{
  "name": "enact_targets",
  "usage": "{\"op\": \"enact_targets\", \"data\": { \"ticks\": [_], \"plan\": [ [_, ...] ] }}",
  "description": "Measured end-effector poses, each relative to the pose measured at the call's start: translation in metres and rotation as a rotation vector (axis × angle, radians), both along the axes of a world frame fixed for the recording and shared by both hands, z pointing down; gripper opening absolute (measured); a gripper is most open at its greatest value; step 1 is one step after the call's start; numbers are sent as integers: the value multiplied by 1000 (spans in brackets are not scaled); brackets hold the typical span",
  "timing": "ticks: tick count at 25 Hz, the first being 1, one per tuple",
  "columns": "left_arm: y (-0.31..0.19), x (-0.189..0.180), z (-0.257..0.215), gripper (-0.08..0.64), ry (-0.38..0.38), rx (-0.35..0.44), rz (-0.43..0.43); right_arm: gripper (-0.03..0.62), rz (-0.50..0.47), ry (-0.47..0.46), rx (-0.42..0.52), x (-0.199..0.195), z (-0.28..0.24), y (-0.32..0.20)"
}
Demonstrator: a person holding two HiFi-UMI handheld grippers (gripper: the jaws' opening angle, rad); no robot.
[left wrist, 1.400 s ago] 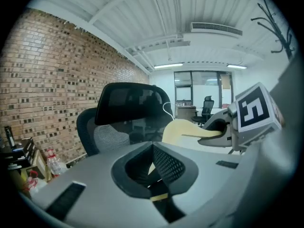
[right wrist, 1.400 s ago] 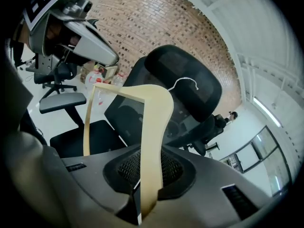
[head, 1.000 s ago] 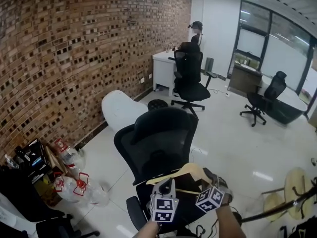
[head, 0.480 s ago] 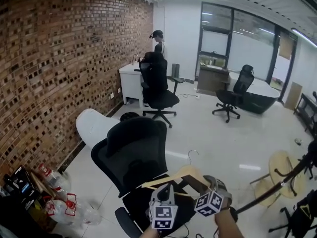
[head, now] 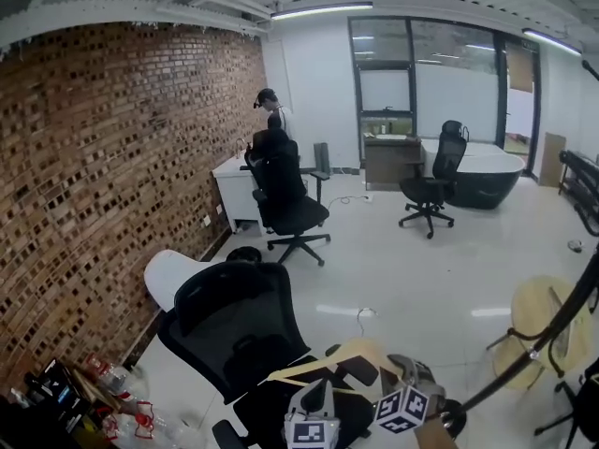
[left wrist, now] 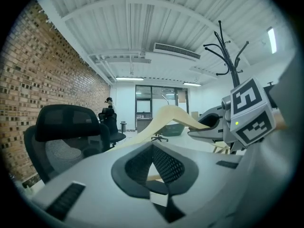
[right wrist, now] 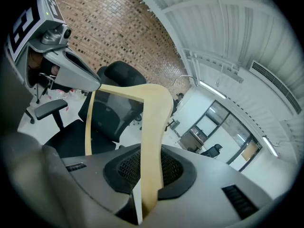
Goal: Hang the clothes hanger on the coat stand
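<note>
Clothes hanger held in both grippers, not on the coat stand yet

We've got the wooden hanger carried between the two. The right gripper is clamped on one sloping arm, with the wood running straight up out of its jaws. The left gripper looks pinched on the other end, near where the arm meets the bottom bar. Gripping it at both ends makes sense to us: it probably keeps the thing from swinging, and it leaves the metal hook free, sticking out ahead of both grippers. From the left gripper, the stand rises just beyond the right gripper, with its prongs well above both sets of jaws. So we reckon the hook has to go up and over a prong. A black office chair sits ahead and to the left of the left gripper, so that's something to steer around.
</note>
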State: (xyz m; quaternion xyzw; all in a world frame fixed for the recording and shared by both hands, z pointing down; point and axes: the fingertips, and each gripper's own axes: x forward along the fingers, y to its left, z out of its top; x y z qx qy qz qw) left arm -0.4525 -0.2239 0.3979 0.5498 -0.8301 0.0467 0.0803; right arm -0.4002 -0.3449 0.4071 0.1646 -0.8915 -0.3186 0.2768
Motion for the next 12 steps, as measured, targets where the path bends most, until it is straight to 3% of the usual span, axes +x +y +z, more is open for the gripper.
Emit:
{"op": "enact_targets", "data": {
  "ticks": [7,12],
  "plan": [
    [-28,50,17,12,-18,-33,9,35,-20,-52,-13,38,1,-23],
    [-41,105,-13,12,-60,20,102,35,39,-65,16,96,-27,-25]
  ]
}}
